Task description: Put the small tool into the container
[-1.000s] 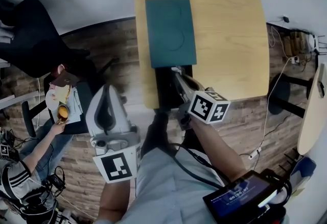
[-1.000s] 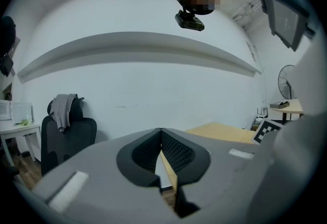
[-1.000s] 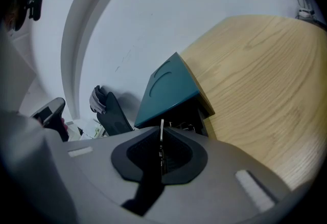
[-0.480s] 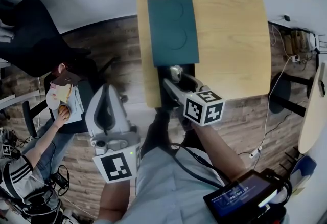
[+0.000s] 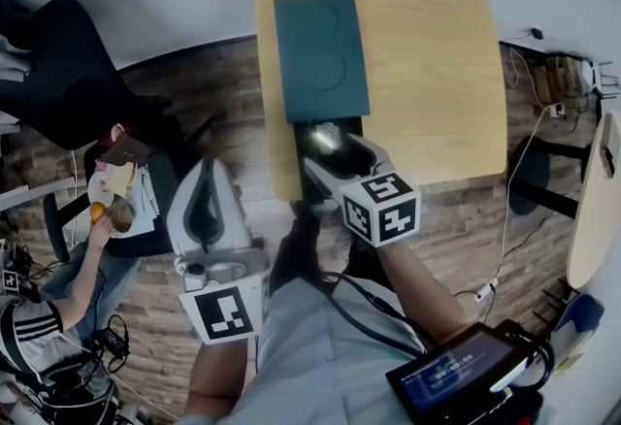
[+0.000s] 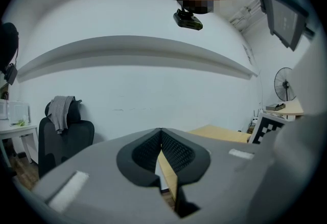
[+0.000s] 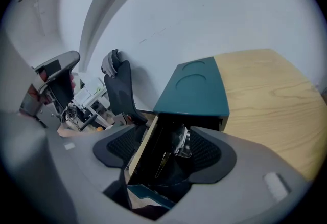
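Observation:
A teal box-shaped container [image 5: 320, 59] [image 7: 196, 87] lies on the wooden table, and its black drawer [image 5: 312, 182] [image 7: 153, 159] is pulled out toward me. A small shiny metal tool [image 5: 325, 134] [image 7: 181, 141] lies inside the drawer. My right gripper [image 5: 338, 159] [image 7: 163, 151] hovers over the drawer. Its jaws are opening wide, the tool shows between them, and neither pad presses on it. My left gripper [image 5: 206, 166] [image 6: 161, 133] is held low near my body, left of the table. Its pads meet with nothing between them.
The light wooden table [image 5: 437, 74] [image 7: 265, 100] stands against a white wall. A seated person [image 5: 87, 248] and a black office chair [image 7: 120, 90] are at the left. A handheld device with a lit screen [image 5: 456, 375] hangs at the lower right. Cables run across the floor at the right.
The right gripper's jaws went from shut to wide open over the drawer. The tool now lies in the drawer, free of the pads. The left gripper has stayed put.

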Available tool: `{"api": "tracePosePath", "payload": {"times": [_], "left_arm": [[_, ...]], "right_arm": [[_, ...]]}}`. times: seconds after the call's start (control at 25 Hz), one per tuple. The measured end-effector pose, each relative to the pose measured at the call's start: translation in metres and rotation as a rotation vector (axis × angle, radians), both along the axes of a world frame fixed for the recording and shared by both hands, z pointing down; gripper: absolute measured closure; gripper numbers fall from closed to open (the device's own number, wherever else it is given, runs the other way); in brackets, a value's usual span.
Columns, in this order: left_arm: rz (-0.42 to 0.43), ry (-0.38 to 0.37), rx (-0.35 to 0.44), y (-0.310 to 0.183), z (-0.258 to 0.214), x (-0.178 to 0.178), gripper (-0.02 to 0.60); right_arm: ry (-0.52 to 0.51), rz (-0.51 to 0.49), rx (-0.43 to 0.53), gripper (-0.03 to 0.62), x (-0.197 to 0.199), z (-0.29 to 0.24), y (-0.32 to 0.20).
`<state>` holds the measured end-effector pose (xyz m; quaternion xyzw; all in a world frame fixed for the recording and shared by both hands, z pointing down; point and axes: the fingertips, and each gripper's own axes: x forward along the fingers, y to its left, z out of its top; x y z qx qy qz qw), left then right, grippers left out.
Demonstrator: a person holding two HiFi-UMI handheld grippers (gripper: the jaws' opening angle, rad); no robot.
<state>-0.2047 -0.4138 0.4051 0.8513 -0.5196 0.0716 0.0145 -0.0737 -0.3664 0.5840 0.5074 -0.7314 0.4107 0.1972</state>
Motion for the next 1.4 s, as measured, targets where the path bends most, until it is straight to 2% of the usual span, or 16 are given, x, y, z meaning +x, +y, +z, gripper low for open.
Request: {"api": "tracePosePath", "payload": {"times": [0.24, 0.48, 0.64, 0.84, 1.16, 1.4], "left_arm": [[0.032, 0.023, 0.040, 0.021, -0.028, 0.023, 0.571], [0.085, 0.069, 0.114, 0.052, -0.075, 0.062, 0.571], [0.104, 0.109, 0.173, 0.075, -0.114, 0.087, 0.571], [0.104, 0.128, 0.255, 0.104, -0.157, 0.113, 0.571], [0.082, 0.128, 0.312, 0.144, -0.186, 0.135, 0.571], [0.065, 0.125, 0.336, 0.157, -0.195, 0.139, 0.571]], "right_arm": [[-0.022, 0.034, 0.159, 0.283, 0.016, -0.065, 0.008], [0.001, 0.054, 0.449, 0.361, 0.040, -0.172, 0.025], [0.043, 0.075, 0.629, 0.458, 0.056, -0.237, 0.045], [0.094, 0.108, 0.795, 0.591, 0.076, -0.296, 0.072], [0.157, 0.082, 0.902, 0.592, 0.095, -0.334, 0.112], [0.151, 0.048, 0.928, 0.594, 0.094, -0.340, 0.125]]}}
